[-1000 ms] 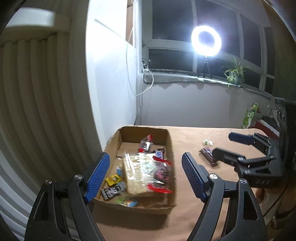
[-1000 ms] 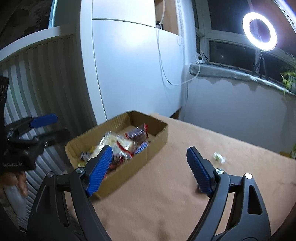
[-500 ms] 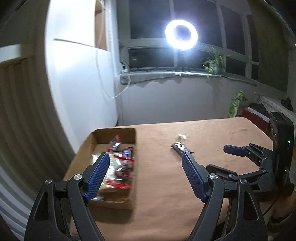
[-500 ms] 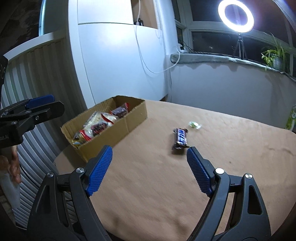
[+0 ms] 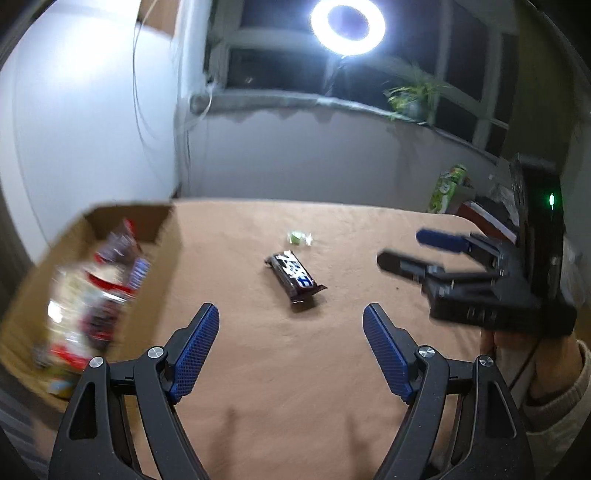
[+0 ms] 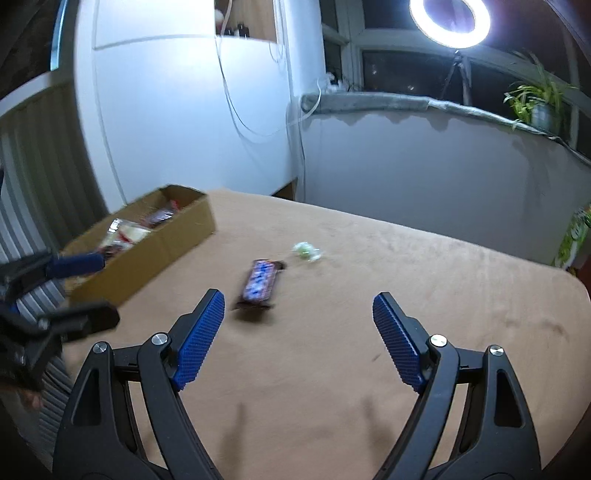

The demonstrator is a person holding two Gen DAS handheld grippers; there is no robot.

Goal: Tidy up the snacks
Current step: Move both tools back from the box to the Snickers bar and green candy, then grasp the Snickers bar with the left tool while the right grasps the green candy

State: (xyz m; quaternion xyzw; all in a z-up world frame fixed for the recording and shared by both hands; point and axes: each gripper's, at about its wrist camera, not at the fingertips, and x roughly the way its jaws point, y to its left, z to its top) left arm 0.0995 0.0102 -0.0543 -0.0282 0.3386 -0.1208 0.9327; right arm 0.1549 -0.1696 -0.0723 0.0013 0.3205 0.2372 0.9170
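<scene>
A dark chocolate bar (image 5: 294, 277) with a blue and white label lies on the tan tabletop (image 5: 295, 369), also in the right wrist view (image 6: 259, 283). A small green wrapped candy (image 5: 300, 237) lies just beyond it (image 6: 306, 250). A cardboard box (image 5: 168, 236) holding several snack packets stands at the left (image 6: 147, 258). My left gripper (image 5: 291, 350) is open and empty, short of the bar. My right gripper (image 6: 298, 338) is open and empty, with the bar ahead and to the left.
The right gripper shows in the left wrist view at the right (image 5: 417, 247); the left gripper shows in the right wrist view at the far left (image 6: 85, 288). A ring light (image 5: 347, 27), a potted plant (image 5: 410, 99) and a green package (image 5: 447, 188) stand behind the table.
Both views have swung right, away from the box and toward the chocolate bar and candy. The bar now lies ahead of both grippers. Both stay open.
</scene>
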